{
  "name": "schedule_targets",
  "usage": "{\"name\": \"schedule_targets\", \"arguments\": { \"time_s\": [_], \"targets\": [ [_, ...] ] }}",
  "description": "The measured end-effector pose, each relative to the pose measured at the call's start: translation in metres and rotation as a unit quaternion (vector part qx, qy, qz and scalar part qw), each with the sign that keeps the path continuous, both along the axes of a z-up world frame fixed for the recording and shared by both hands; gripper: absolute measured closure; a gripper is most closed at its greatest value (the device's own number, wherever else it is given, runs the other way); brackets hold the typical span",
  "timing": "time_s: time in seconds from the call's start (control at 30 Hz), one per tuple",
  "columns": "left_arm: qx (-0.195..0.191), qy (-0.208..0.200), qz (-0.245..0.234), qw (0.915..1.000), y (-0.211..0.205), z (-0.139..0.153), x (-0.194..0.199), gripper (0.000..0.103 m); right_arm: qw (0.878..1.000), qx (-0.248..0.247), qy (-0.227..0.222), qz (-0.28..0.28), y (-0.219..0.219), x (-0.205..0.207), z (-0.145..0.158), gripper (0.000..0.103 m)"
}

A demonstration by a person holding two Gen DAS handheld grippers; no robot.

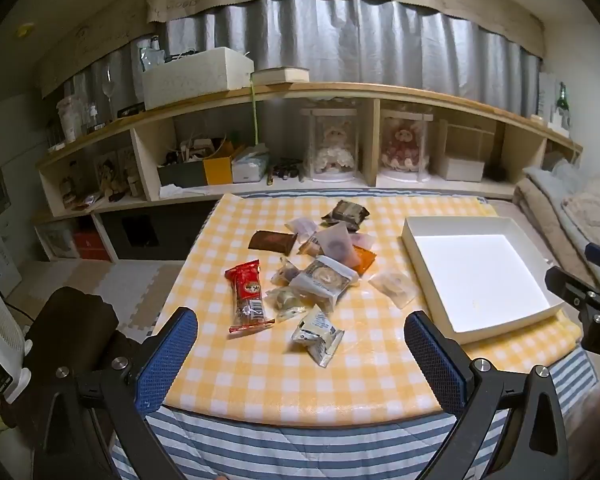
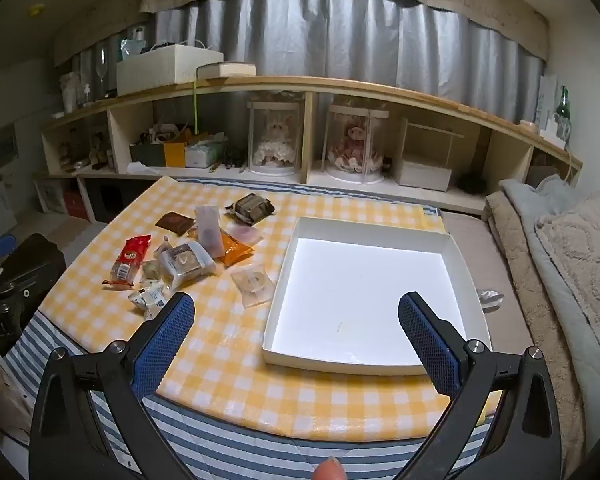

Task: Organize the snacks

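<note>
yellow-checked tablecloth (image 2: 228, 360), white box (image 2: 452, 256), red packet (image 1: 249, 295)

Two black hand-held grippers with blue mesh pads, left gripper (image 1: 300, 316) and right gripper (image 2: 296, 300), tilt downward, jaws spread wide and empty.

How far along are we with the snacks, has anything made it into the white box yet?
Nothing done: the white box is empty. Nothing in hand: left hand-held gripper and right hand-held gripper are both open, holding nothing. All is left: the snack pile, including the red packet, sits on the checked cloth.
</note>
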State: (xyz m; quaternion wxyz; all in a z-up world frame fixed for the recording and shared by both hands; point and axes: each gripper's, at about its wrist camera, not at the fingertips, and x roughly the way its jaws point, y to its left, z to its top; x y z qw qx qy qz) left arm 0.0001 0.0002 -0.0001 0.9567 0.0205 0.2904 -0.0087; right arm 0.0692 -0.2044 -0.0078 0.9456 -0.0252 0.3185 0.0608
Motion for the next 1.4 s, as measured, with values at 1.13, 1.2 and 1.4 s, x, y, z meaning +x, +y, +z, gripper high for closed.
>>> {"name": "schedule_targets", "arguments": {
  "time_s": [1.13, 1.2, 1.4],
  "targets": [
    [-0.003, -0.013, -0.006, 0.9999, -0.0030, 0.0052, -0.0046, 0.000, 1.000, -0.001, -0.021, 0.003, 0.0002, -0.0063, 0.0065, 0.000],
    [-0.003, -0.013, -0.006, 0.9999, -0.0030, 0.0051, -0.0047, 0.000, 1.000, -0.002, -0.022, 0.003, 0.0001, -0.0069, 0.0067, 0.000],
    [-0.004, -0.013, -0.005, 0.9999, -0.0025, 0.0047, -0.0048, 0.000, 1.000, -0.013, -0.019, 0.012, 0.0027, -0.0042, 0.0091, 0.000]
  ]
}}
